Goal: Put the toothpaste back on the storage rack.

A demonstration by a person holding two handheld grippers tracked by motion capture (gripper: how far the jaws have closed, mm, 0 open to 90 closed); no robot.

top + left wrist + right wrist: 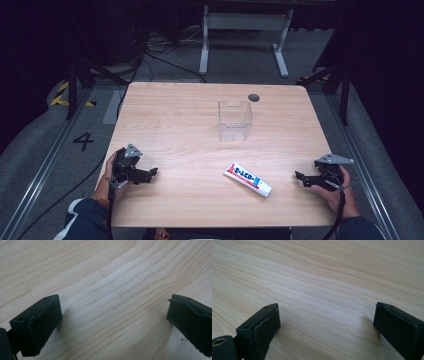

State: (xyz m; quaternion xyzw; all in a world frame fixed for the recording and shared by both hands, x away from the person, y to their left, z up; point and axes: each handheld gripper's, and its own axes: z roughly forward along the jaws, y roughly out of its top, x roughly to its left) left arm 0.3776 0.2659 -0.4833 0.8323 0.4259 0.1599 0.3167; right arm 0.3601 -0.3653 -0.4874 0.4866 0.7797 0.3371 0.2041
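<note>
A white tube with red and blue print [247,178] lies flat on the wooden table [190,120], near the front and right of centre. Behind it, mid-table, stands an empty clear plastic box [235,120]. My left gripper [151,173] rests at the table's front left, held by a hand, its jaws pointing right. In the left gripper view my left gripper [113,315] is open over bare wood. My right gripper [300,178] sits at the front right, pointing left toward the tube, a short gap away. My right gripper [325,320] is open, nothing between its jaws.
A small dark round disc [254,97] is set in the table near its back edge. Beyond the table stand a white frame [245,30], cables on the grey floor and dark stands at both sides. A floor mark "4" [83,141] lies left.
</note>
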